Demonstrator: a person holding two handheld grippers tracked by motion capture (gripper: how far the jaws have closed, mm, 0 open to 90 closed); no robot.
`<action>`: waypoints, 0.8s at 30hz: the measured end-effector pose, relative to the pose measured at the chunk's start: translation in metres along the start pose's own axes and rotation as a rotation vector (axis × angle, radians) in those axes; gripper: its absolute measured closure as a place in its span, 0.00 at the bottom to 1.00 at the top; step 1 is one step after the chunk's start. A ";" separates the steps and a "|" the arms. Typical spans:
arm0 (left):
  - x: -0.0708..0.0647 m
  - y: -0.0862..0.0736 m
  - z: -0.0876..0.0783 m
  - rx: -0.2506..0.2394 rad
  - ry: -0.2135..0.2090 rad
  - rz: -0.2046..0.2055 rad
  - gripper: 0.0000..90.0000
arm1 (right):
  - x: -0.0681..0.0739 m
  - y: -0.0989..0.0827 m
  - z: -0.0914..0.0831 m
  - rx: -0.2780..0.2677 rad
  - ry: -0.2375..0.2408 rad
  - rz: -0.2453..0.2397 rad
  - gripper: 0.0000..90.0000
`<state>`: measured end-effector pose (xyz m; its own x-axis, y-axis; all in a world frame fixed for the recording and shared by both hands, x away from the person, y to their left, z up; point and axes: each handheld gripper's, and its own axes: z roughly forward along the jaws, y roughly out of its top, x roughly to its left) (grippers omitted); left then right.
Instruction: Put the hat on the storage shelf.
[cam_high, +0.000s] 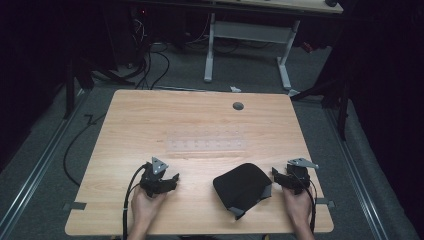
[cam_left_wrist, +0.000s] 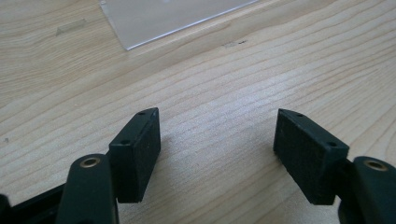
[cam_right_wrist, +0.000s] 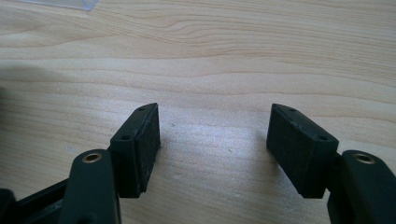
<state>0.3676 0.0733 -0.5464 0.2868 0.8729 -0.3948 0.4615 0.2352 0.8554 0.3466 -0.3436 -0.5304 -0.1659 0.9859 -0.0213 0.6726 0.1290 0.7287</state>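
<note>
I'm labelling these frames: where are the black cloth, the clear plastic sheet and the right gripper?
black cloth (cam_high: 243, 187), high view, middle of the fabric.
clear plastic sheet (cam_high: 206, 145), high view, its flat centre.
right gripper (cam_right_wrist: 212, 149), right gripper view, midway between its open fingertips.

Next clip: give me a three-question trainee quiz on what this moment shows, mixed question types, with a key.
1. True or false: the left gripper holds the black cloth.
2. Multiple choice: the black cloth lies (A) between the two grippers, nearer the right gripper; (B) at the far edge of the table, by the grey round cap; (C) on the clear plastic sheet.
3. Short answer: in the right gripper view, what is between the fingers?

Key
1. False: its fingers stand apart over bare wood.
2. A.
3. Nothing but bare tabletop; the fingers stand open.
</note>
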 end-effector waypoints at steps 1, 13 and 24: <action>0.000 0.000 0.000 0.000 0.000 0.000 0.36 | 0.000 0.000 0.000 0.000 0.000 0.000 0.39; 0.000 0.000 0.000 0.001 -0.001 0.001 0.35 | 0.000 0.000 0.000 0.000 0.000 0.003 0.39; 0.000 0.000 0.000 0.004 -0.003 0.001 0.34 | -0.005 -0.001 -0.003 -0.011 0.036 0.042 0.48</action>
<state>0.3673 0.0732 -0.5464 0.2896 0.8720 -0.3947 0.4641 0.2327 0.8547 0.3447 -0.3489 -0.5295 -0.1637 0.9859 0.0344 0.6714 0.0858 0.7361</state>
